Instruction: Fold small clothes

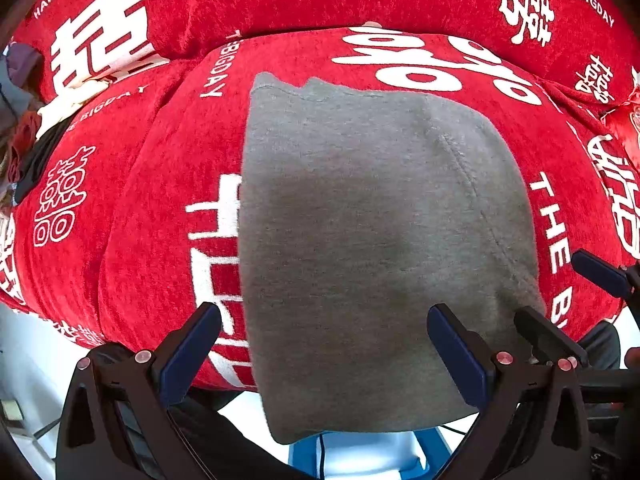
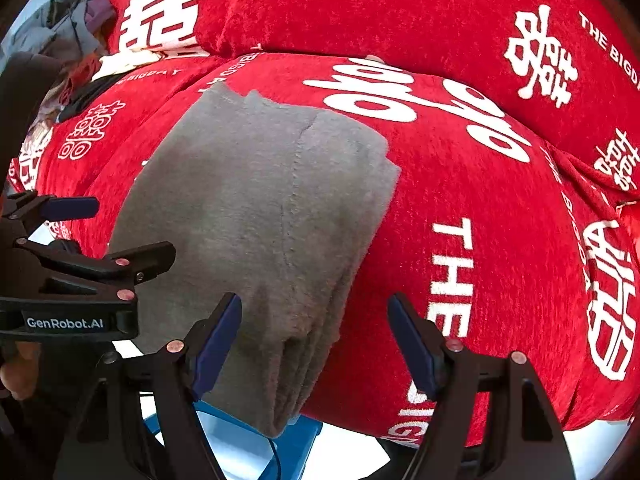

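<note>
A grey knit garment (image 1: 372,232) lies folded in several layers on a red sofa cushion (image 1: 160,184), its near end hanging over the cushion's front edge. My left gripper (image 1: 324,344) is open and empty just above the garment's near end. My right gripper (image 2: 316,344) is open and empty over the garment's (image 2: 260,216) right folded edge. The right gripper also shows in the left wrist view (image 1: 560,300), and the left gripper in the right wrist view (image 2: 132,228), both open.
Red back cushions (image 2: 380,8) with white lettering rise behind the seat. A pile of other clothes (image 2: 68,40) lies at the far left of the sofa. A blue and white box (image 2: 248,444) stands on the floor below the garment's hanging end.
</note>
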`<action>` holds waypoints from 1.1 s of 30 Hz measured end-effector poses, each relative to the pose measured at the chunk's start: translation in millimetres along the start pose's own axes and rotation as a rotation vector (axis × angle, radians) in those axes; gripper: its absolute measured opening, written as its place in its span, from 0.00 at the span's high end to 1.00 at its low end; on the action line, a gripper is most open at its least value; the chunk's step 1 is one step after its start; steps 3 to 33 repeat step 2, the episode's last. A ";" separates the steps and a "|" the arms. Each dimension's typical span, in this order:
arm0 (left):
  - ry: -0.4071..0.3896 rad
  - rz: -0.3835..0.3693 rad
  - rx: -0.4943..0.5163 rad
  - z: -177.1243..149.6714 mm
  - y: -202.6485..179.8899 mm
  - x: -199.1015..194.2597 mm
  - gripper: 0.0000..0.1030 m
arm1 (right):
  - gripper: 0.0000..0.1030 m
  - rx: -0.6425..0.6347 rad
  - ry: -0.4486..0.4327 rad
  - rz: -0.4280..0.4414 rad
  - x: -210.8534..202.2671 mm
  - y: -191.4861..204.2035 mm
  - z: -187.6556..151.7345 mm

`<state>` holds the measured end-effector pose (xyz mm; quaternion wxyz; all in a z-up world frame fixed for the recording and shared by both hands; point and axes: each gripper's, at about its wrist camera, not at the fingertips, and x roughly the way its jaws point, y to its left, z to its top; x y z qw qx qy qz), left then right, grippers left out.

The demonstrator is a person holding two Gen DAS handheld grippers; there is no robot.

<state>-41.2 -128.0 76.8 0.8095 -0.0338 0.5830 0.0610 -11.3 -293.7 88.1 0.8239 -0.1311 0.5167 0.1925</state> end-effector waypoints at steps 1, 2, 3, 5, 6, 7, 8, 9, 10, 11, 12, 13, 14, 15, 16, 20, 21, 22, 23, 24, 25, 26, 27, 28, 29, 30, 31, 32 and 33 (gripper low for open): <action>0.003 -0.002 0.005 1.2 -2.3 -0.2 0.00 | 0.24 0.007 -0.003 0.001 -0.6 -3.7 -0.7; 0.005 0.000 0.013 2.9 -7.0 -0.6 0.00 | 0.24 0.016 -0.007 0.001 -1.6 -8.0 -1.3; 0.005 0.000 0.013 2.9 -7.0 -0.6 0.00 | 0.24 0.016 -0.007 0.001 -1.6 -8.0 -1.3; 0.005 0.000 0.013 2.9 -7.0 -0.6 0.00 | 0.24 0.016 -0.007 0.001 -1.6 -8.0 -1.3; 0.005 0.000 0.013 2.9 -7.0 -0.6 0.00 | 0.24 0.016 -0.007 0.001 -1.6 -8.0 -1.3; 0.005 0.000 0.013 2.9 -7.0 -0.6 0.00 | 0.24 0.016 -0.007 0.001 -1.6 -8.0 -1.3; 0.005 0.000 0.013 2.9 -7.0 -0.6 0.00 | 0.24 0.016 -0.007 0.001 -1.6 -8.0 -1.3; 0.005 0.000 0.013 2.9 -7.0 -0.6 0.00 | 0.24 0.016 -0.007 0.001 -1.6 -8.0 -1.3; 0.005 0.000 0.013 2.9 -7.0 -0.6 0.00 | 0.24 0.016 -0.007 0.001 -1.6 -8.0 -1.3; 0.005 0.000 0.013 2.9 -7.0 -0.6 0.00 | 0.24 0.016 -0.007 0.001 -1.6 -8.0 -1.3; 0.005 0.000 0.013 2.9 -7.0 -0.6 0.00 | 0.24 0.016 -0.007 0.001 -1.6 -8.0 -1.3; 0.005 0.000 0.013 2.9 -7.0 -0.6 0.00 | 0.24 0.016 -0.007 0.001 -1.6 -8.0 -1.3; 0.005 0.000 0.013 2.9 -7.0 -0.6 0.00 | 0.24 0.016 -0.007 0.001 -1.6 -8.0 -1.3; 0.005 0.000 0.013 2.9 -7.0 -0.6 0.00 | 0.24 0.016 -0.007 0.001 -1.6 -8.0 -1.3; 0.005 0.000 0.013 2.9 -7.0 -0.6 0.00 | 0.24 0.016 -0.007 0.001 -1.6 -8.0 -1.3; 0.005 0.000 0.013 2.9 -7.0 -0.6 0.00 | 0.24 0.016 -0.007 0.001 -1.6 -8.0 -1.3; 0.005 0.000 0.013 2.9 -7.0 -0.6 0.00 | 0.24 0.016 -0.007 0.001 -1.6 -8.0 -1.3; 0.005 0.000 0.013 2.9 -7.0 -0.6 0.00 | 0.24 0.016 -0.007 0.001 -1.6 -8.0 -1.3; 0.005 0.000 0.013 2.9 -7.0 -0.6 0.00 | 0.24 0.016 -0.007 0.001 -1.6 -8.0 -1.3; 0.005 0.000 0.013 2.9 -7.0 -0.6 0.00 | 0.24 0.016 -0.007 0.001 -1.6 -8.0 -1.3; 0.005 0.000 0.013 2.9 -7.0 -0.6 0.00 | 0.24 0.016 -0.007 0.001 -1.6 -8.0 -1.3; 0.005 0.000 0.013 2.9 -7.0 -0.6 0.00 | 0.24 0.016 -0.007 0.001 -1.6 -8.0 -1.3; 0.005 0.000 0.013 2.9 -7.0 -0.6 0.00 | 0.24 0.016 -0.007 0.001 -1.6 -8.0 -1.3; 0.005 0.000 0.013 2.9 -7.0 -0.6 0.00 | 0.24 0.016 -0.007 0.001 -1.6 -8.0 -1.3; 0.005 0.000 0.013 2.9 -7.0 -0.6 0.00 | 0.24 0.016 -0.007 0.001 -1.6 -8.0 -1.3; 0.005 0.000 0.013 2.9 -7.0 -0.6 0.00 | 0.24 0.016 -0.007 0.001 -1.6 -8.0 -1.3; 0.005 0.000 0.013 2.9 -7.0 -0.6 0.00 | 0.24 0.016 -0.007 0.001 -1.6 -8.0 -1.3; 0.005 0.000 0.013 2.9 -7.0 -0.6 0.00 | 0.24 0.016 -0.007 0.001 -1.6 -8.0 -1.3; 0.005 0.000 0.013 2.9 -7.0 -0.6 0.00 | 0.24 0.016 -0.007 0.001 -1.6 -8.0 -1.3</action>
